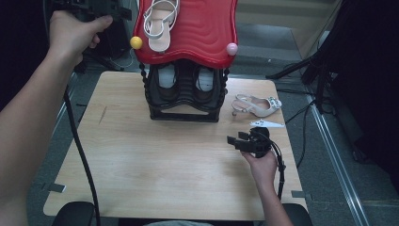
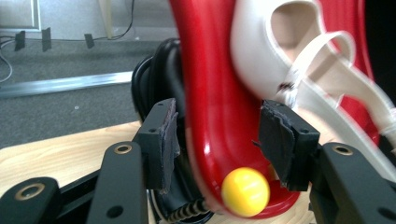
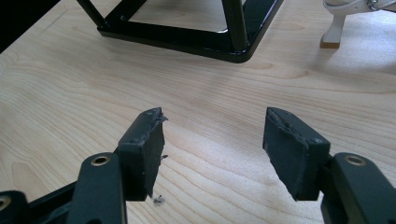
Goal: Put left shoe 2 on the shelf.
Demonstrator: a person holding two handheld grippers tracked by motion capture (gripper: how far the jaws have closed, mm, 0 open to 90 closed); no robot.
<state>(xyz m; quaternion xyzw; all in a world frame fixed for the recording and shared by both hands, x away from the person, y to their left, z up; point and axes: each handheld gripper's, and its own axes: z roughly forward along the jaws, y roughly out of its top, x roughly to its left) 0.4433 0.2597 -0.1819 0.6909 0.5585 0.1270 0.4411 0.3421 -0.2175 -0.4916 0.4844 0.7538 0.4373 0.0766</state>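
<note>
2 sandals point(image 1: 161, 23) point(image 1: 256, 107) from above

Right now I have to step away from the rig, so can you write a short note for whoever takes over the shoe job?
Left gripper: open, raised by the red top shelf; jaws stand either side of the shelf's edge near the yellow knob, pads not pressing.
Right gripper: open, nothing between the jaws, low over the wooden table.
Done: one white sandal lies on the red shelf; a dark pair sits in the black rack below.
Left: the second white sandal still lies on the table right of the rack, probably the next pick, nearest the right gripper.
</note>
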